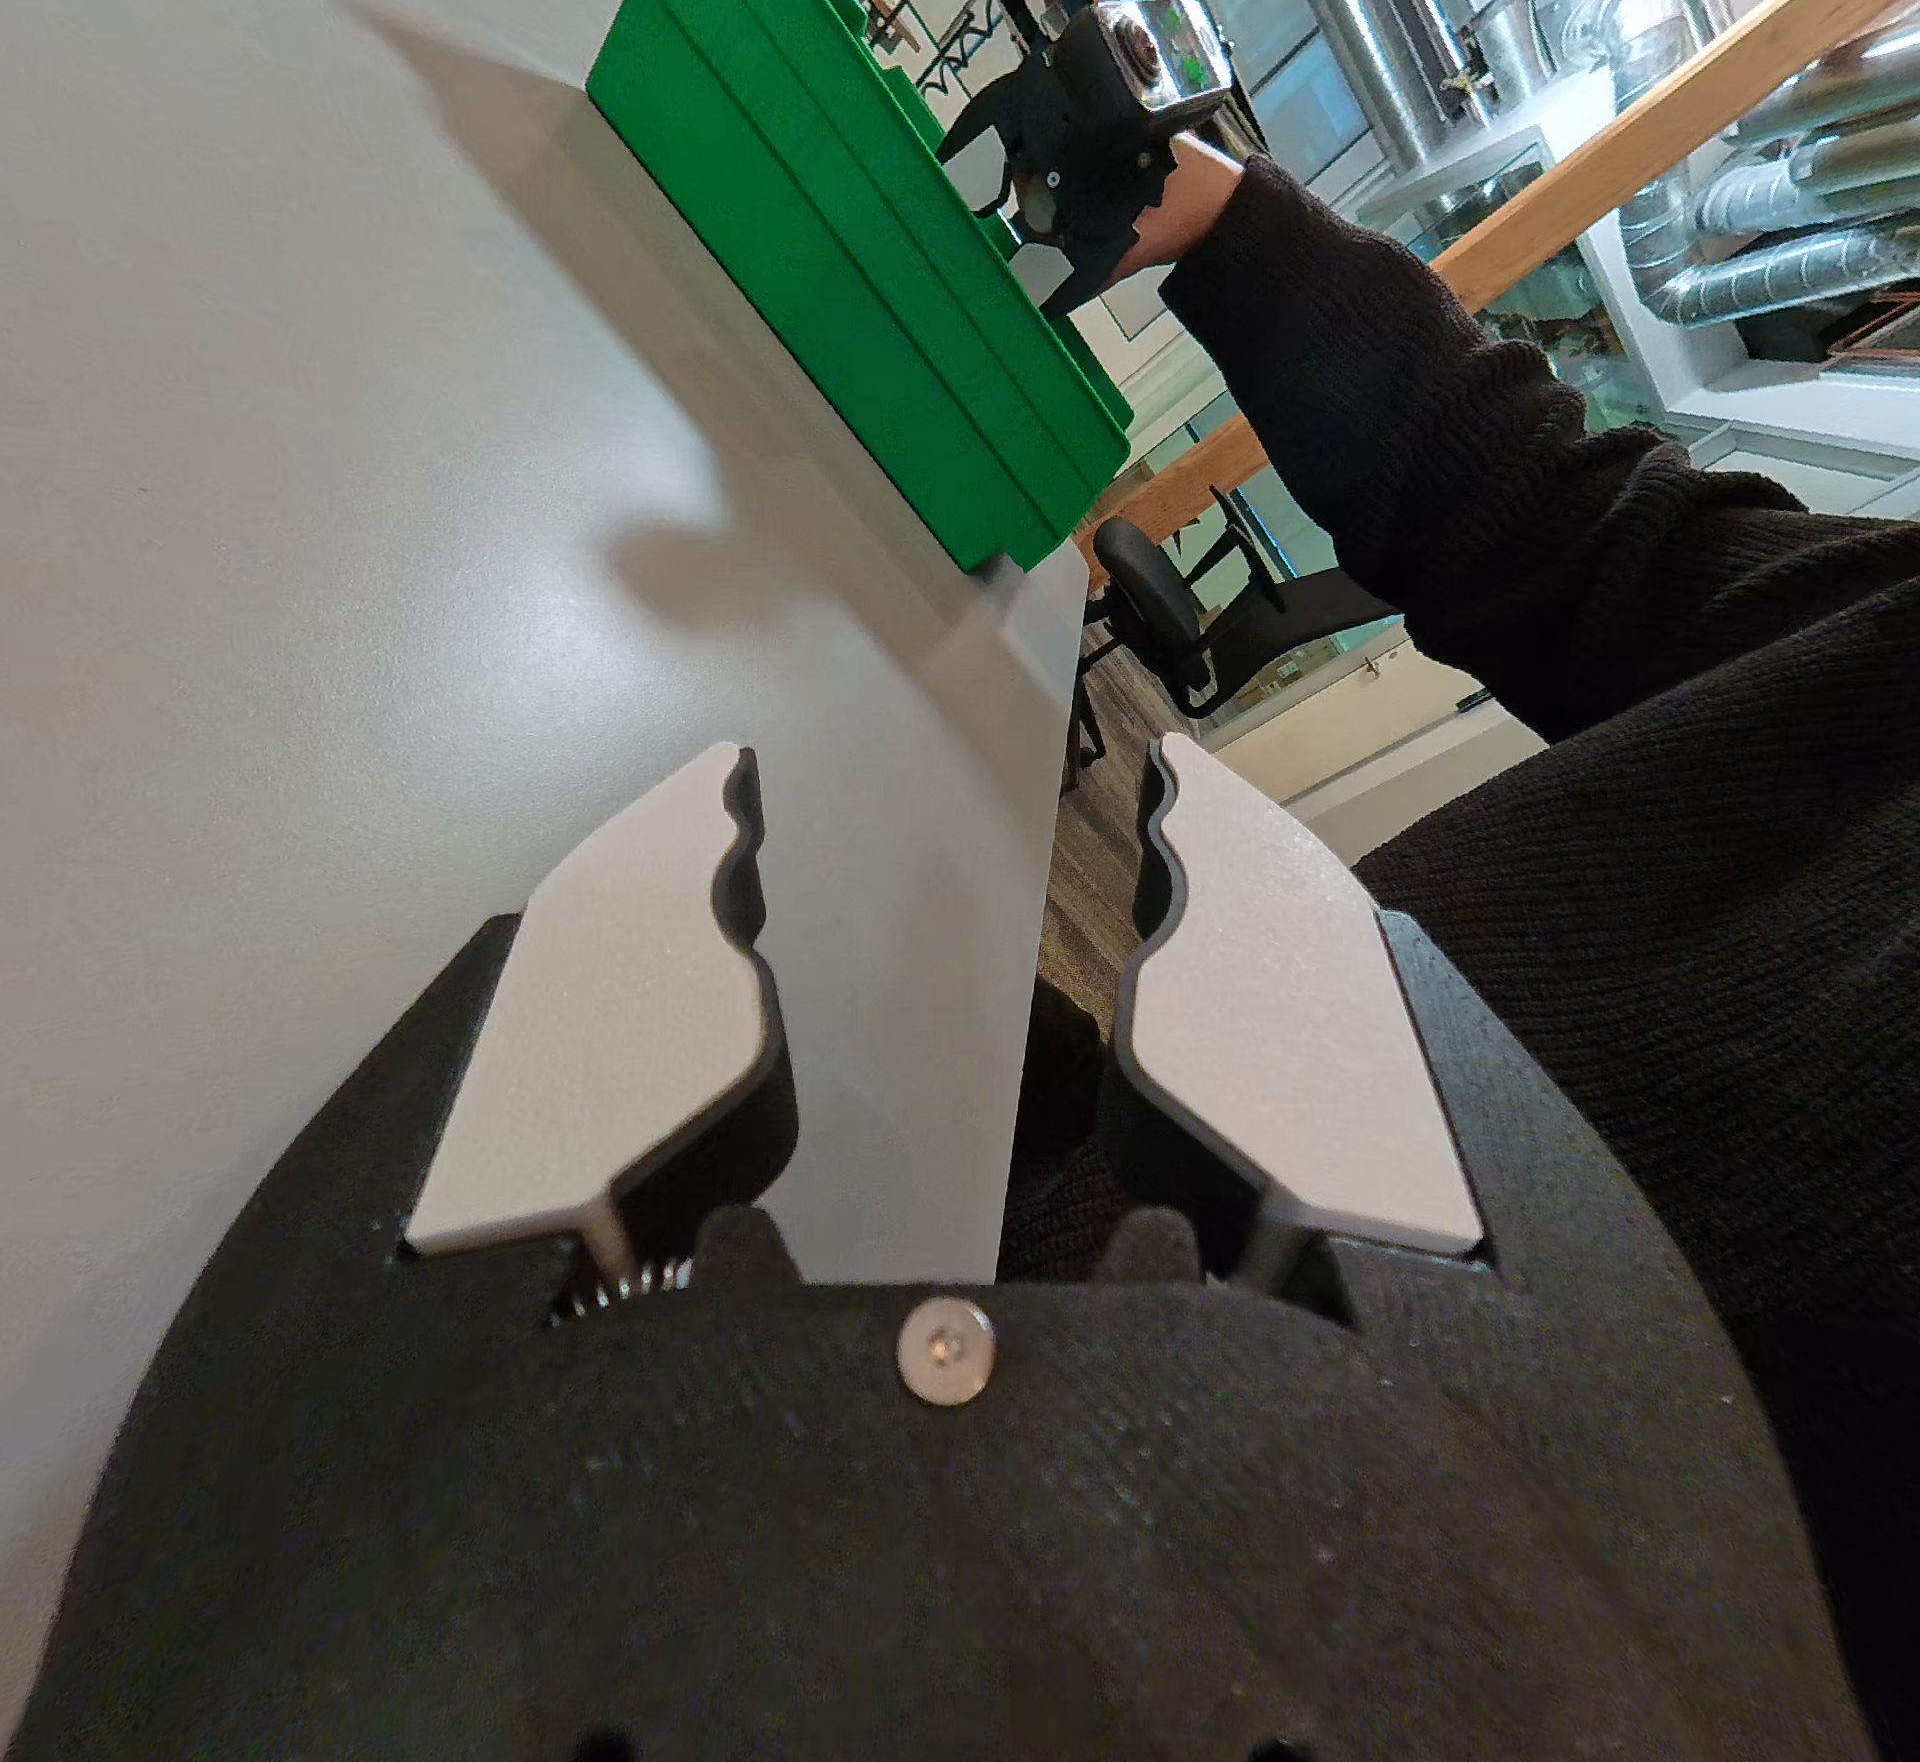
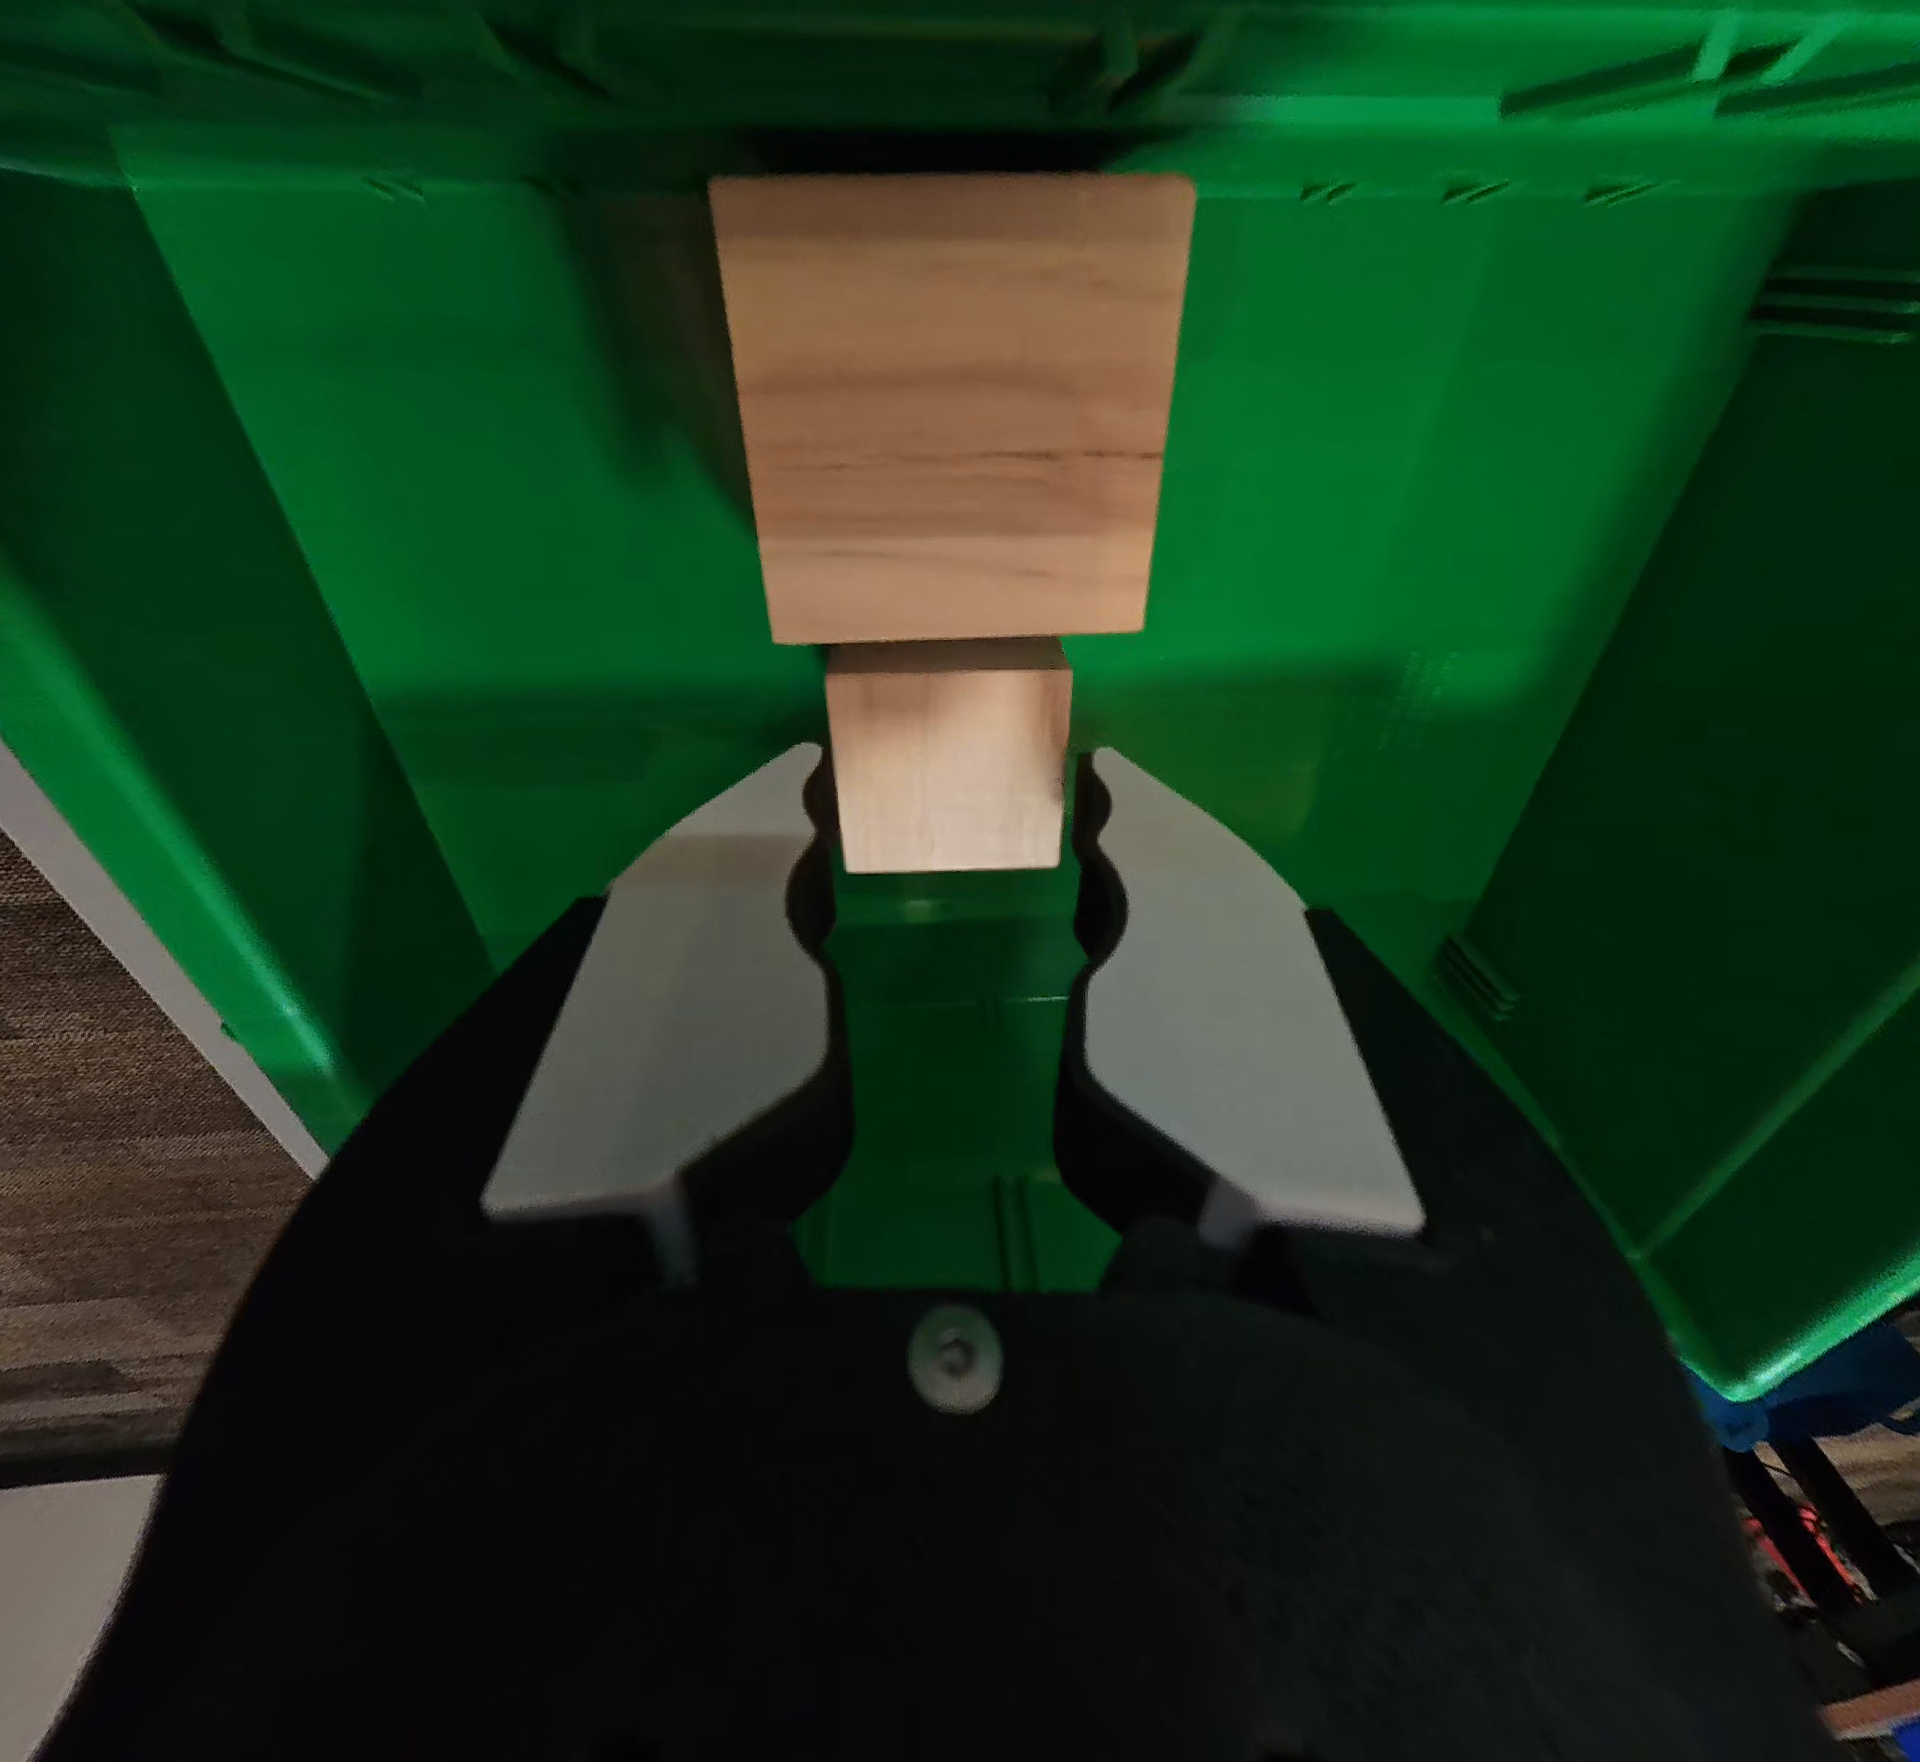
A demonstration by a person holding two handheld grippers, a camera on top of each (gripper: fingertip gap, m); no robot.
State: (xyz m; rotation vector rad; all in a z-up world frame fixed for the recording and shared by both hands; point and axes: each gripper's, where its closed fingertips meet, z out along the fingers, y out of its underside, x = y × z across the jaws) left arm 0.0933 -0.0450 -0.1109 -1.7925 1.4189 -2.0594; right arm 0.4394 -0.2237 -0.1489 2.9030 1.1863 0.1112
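In the right wrist view my right gripper (image 2: 951, 756) reaches into a green plastic bin (image 2: 416, 465). Its fingertips (image 2: 1117, 782) press both sides of a small wooden block (image 2: 951, 808). A larger wooden block (image 2: 956, 403) sits just beyond it, touching its far end, against the bin's far wall. In the left wrist view my left gripper (image 1: 948, 751) is open and empty over the white table's (image 1: 312, 569) near edge. The green bin (image 1: 831, 258) stands farther along that edge. The right gripper (image 1: 1013, 226), held by a hand in a black sleeve (image 1: 1455, 424), dips over the bin's rim.
A black office chair (image 1: 1164, 611) stands on the floor beyond the table edge. A wooden beam (image 1: 1662, 91) and metal ducts (image 1: 1766, 258) fill the background. Carpeted floor (image 2: 104, 1089) shows left of the bin.
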